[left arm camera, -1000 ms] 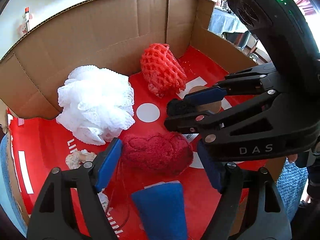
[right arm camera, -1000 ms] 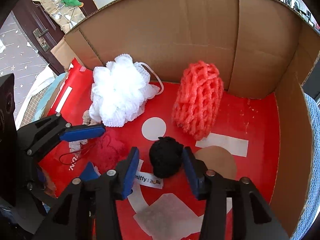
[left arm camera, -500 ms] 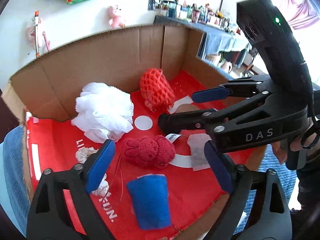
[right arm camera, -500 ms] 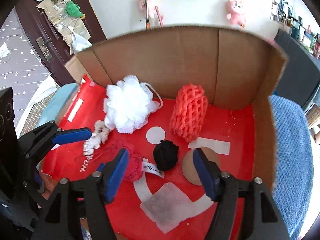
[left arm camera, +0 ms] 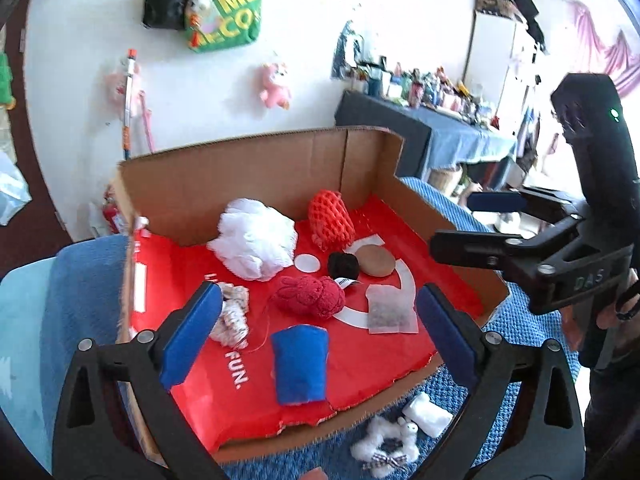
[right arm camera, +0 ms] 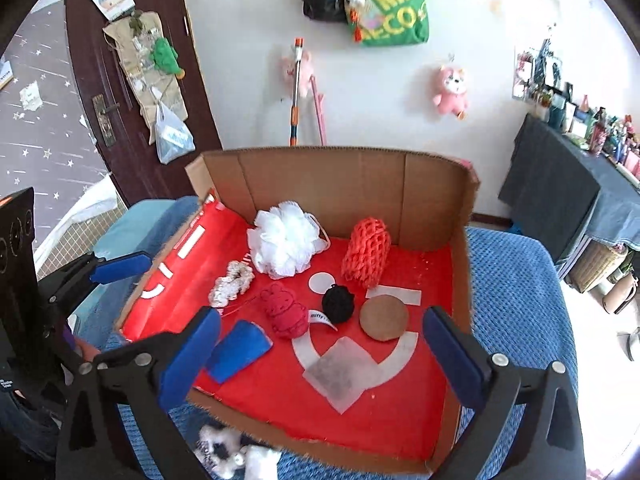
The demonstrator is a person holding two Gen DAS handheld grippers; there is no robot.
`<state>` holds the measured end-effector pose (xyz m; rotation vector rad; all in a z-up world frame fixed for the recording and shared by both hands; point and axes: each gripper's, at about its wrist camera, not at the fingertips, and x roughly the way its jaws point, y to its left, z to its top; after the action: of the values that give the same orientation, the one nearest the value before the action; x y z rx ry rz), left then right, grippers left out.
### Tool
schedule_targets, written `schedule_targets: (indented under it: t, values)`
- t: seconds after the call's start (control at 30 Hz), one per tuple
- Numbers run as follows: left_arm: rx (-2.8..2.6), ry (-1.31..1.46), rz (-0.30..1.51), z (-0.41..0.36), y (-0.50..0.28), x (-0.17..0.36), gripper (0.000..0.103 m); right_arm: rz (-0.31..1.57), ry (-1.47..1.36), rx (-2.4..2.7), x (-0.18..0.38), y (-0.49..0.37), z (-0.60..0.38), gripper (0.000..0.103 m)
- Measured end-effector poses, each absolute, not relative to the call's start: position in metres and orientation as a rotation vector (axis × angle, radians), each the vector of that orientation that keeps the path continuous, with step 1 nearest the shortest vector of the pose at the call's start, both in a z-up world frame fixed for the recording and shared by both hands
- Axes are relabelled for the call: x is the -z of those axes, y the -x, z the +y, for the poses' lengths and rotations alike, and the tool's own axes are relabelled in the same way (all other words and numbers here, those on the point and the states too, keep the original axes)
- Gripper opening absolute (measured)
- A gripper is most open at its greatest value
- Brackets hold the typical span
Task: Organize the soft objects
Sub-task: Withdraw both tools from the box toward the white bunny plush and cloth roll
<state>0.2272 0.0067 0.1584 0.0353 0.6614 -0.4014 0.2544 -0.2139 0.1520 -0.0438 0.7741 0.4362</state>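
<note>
With the box (right arm camera: 436,200) already holding the pouf (right arm camera: 286,240), red plush (right arm camera: 284,310) and black ball (right arm camera: 338,304), both tools, left (left arm camera: 318,336) and right (right arm camera: 320,356), are opening empty; white bits (left arm camera: 400,432) are lying outside its front edge, still needing sorting I guess.

Cardboard box (right arm camera: 352,184) front open; back, side walls block; toys crowd floor.

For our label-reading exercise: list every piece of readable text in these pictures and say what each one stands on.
"FUN." on the red box liner.
"DAS" on the right gripper body.
"miffy" on the white tag beside the black pom-pom.
"MEG" over "ECO", partly hidden, on the green bag.
White marks on the liner's left wall: unreadable.
</note>
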Motion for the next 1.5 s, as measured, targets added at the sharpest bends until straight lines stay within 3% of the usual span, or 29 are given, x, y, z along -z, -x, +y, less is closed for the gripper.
schedule_targets:
  t: [0.43, 0.83, 1.5]
  values:
    - [0.305, 0.003, 0.540, 0.017, -0.151, -0.165, 0.101, 0.575, 0.060, -0.336, -0.171, -0.157, -0.229, 0.103]
    - [0.248, -0.014, 0.449, 0.010, -0.085, -0.150, 0.103, 0.483, 0.124, -0.260, -0.144, -0.088, -0.226, 0.103]
    - [0.210, 0.023, 0.610, 0.007, -0.067, -0.065, 0.103, 0.523, 0.063, -0.166, -0.060, -0.053, -0.242, 0.103]
